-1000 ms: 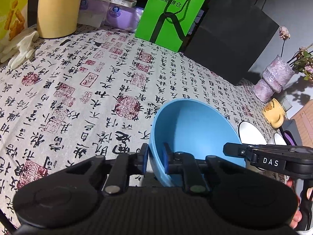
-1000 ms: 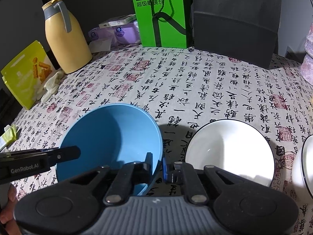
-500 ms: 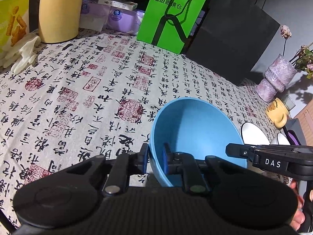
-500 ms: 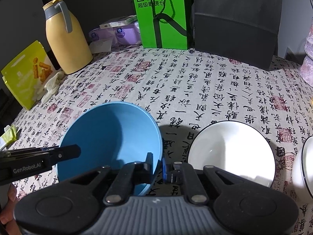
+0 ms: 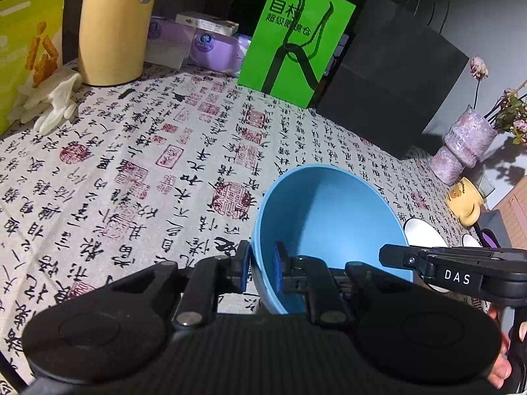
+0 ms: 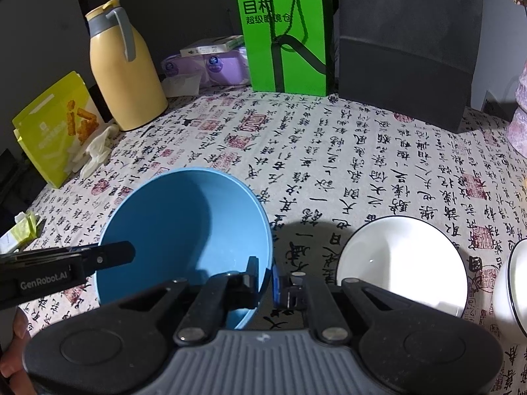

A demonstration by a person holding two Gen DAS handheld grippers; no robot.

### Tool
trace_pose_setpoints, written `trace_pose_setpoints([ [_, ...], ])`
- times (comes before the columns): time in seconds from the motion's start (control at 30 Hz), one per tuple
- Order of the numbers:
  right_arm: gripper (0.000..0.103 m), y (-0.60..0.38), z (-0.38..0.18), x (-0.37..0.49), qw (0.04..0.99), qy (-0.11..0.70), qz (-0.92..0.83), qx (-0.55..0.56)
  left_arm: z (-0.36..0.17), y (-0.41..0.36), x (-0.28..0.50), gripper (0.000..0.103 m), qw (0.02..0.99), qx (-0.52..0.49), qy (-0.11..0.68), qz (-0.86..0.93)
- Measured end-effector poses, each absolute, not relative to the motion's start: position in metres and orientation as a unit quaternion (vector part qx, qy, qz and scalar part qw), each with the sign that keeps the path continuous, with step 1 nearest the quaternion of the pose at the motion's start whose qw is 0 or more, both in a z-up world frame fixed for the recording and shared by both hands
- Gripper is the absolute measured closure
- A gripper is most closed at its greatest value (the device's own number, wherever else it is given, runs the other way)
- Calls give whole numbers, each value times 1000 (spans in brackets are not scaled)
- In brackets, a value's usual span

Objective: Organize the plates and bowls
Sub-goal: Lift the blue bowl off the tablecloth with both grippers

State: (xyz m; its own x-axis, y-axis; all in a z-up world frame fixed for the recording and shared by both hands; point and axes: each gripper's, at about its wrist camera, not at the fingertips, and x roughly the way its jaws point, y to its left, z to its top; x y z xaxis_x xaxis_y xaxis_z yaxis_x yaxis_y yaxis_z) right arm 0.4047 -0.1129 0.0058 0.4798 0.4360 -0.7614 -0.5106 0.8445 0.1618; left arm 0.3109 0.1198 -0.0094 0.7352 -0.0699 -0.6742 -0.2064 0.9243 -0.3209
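Both jaws pinch blue bowl [image 5: 329, 217] rim.

- The blue bowl [image 5: 329, 223], pinched at opposite rims by both grippers, has tipped slightly more upright.
- The white bowl [image 6: 402, 263] now sits a little farther from it.

The left gripper [image 5: 262, 271] points steeply downward, its two blue-padded fingers [image 5: 244, 270] nearly together and clamped across the rim of the blue bowl [image 5: 329, 217], one pad outside the wall, the other inside. In the right wrist view this gripper enters from 9 o'clock as a dark bar. The right gripper [image 6: 263, 278] also tilts downward, its fingers pinched on the bowl's opposite rim at 5 o'clock of the bowl, one pad inside, one outside. Fingertips of the person's right hand [image 5: 500, 362] show at 4 o'clock in the left wrist view; the left hand [image 6: 13, 355] shows at 8 o'clock in the right one.
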Motion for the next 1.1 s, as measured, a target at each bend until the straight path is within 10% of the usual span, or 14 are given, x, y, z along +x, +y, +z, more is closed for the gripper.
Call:
trace_pose_setpoints([
  [1.1,95,-56,25,335,837,406,360,-66,15,166,211,88,915,-212,324,114],
])
